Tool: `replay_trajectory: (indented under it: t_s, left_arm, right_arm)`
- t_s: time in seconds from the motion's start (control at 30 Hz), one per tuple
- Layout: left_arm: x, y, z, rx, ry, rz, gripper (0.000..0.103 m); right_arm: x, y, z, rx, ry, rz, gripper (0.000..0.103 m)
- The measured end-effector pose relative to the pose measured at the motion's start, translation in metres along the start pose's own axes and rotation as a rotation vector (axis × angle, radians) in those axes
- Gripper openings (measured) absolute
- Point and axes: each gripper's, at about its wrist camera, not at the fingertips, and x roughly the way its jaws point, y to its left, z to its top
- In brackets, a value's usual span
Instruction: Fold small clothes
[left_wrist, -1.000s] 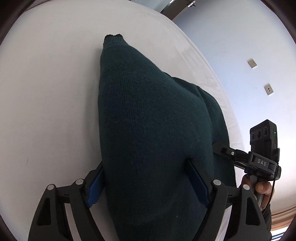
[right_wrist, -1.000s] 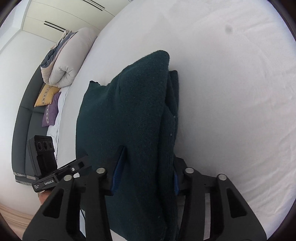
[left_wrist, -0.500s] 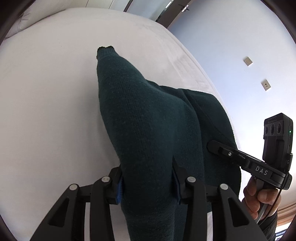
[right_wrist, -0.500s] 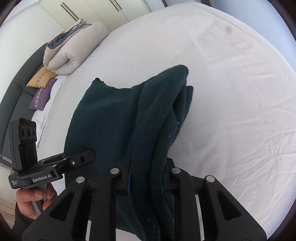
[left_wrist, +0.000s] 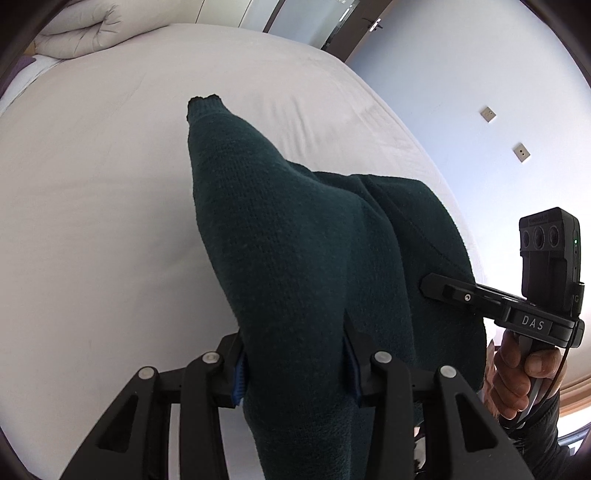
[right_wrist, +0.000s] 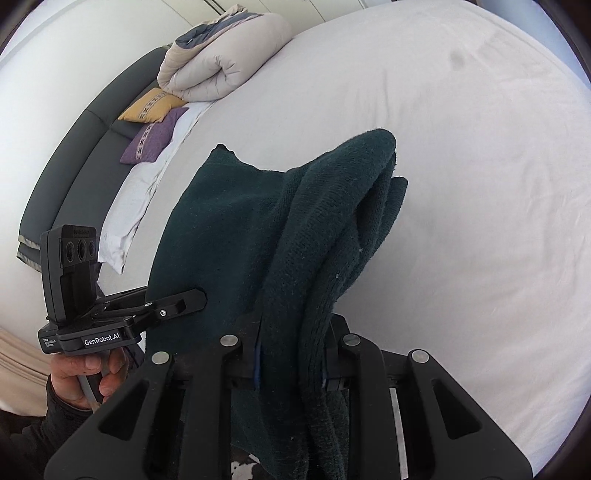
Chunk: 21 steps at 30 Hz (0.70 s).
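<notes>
Both grippers hold one dark green knitted sweater lifted over the bed.

The left gripper (left_wrist: 295, 363) is clamped on a thick bunch of the dark green sweater (left_wrist: 295, 258), its jaws having just closed on it; the right gripper (right_wrist: 291, 363) pinches several stacked layers at the neighbouring corner. From both, the garment runs forward and down towards the white bed (left_wrist: 92, 221), long axis pointing away from the person, far end hanging loose. Neither hand is nearer; I judge the next move must carry both ends forward together.
</notes>
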Motion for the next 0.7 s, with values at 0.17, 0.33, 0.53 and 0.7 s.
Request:
replay_trajectory:
  t_s: [0.17,0.33,0.53,0.7]
  left_arm:
    - [0.036,0.032,-0.044,-0.064,0.069,-0.003,0.047]
    - [0.05,0.041,-0.053,-0.098,0.019,-0.021,0.065]
    - [0.042,0.029,-0.05,-0.078,-0.014,0.057,0.077]
    - [-0.011,0.014,-0.056,0.003,-0.155,0.217,0.075]
  right_arm:
    - [0.043,-0.006,-0.06,0.05,0.067,-0.014,0.021]
    - [0.06,-0.055,-0.095,0.184,0.037,0.047,0.03]
    - [0.037,-0.063,-0.108,0.224,-0.012,0.029,0.041]
    - [-0.031,-0.064,-0.094,0.179,-0.089,-0.092,0.043]
